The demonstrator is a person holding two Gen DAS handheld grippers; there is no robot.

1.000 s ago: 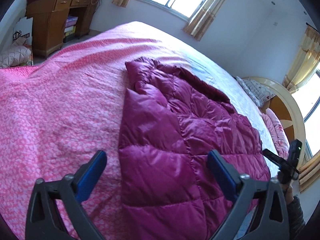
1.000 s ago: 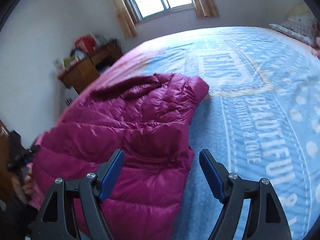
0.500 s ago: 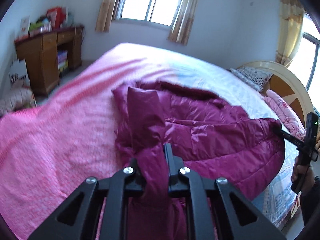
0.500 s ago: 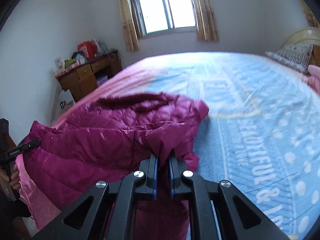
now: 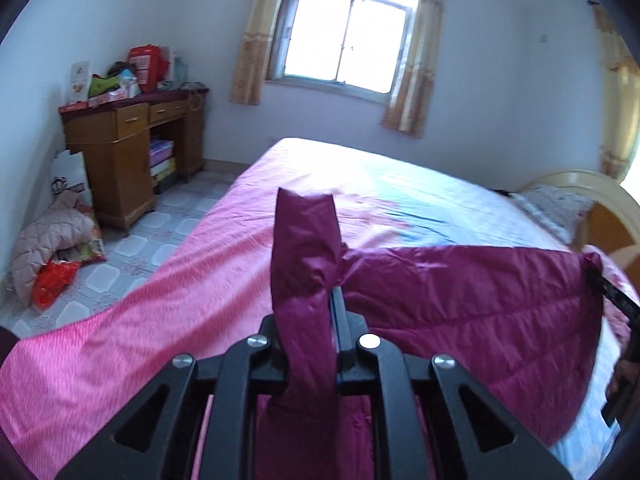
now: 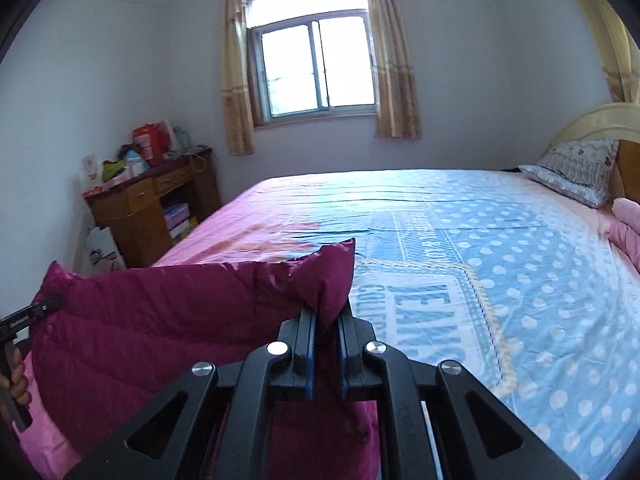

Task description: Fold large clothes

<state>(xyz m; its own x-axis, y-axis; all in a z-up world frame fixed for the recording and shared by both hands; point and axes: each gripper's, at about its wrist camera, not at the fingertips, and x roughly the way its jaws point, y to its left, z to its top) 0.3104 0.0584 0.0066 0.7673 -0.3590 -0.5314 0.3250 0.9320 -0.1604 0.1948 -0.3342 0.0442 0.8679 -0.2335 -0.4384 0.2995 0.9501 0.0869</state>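
A magenta quilted down jacket point(image 5: 460, 300) hangs stretched between my two grippers above the bed point(image 5: 152, 312). My left gripper point(image 5: 314, 316) is shut on one bunched corner, and a tuft of the fabric sticks up past the jaws. In the right wrist view the same jacket point(image 6: 160, 320) spreads to the left, and my right gripper point(image 6: 326, 320) is shut on its other corner, which pokes up as a point. Each view shows the other gripper at its edge, the right gripper point(image 5: 612, 292) at the right and the left gripper point(image 6: 30, 312) at the left, clamped on the cloth.
The bed cover is pink on one side and blue with white dots point(image 6: 520, 280) on the other. A pillow point(image 6: 576, 172) lies by the headboard. A wooden desk point(image 5: 128, 144) with clutter stands by the wall, and bags and a padded garment point(image 5: 52, 240) lie on the floor.
Both grippers went from open over the flat jacket to shut on its near corners. Both have since risen, lifting the jacket's edge off the bed and pulling it taut between them.
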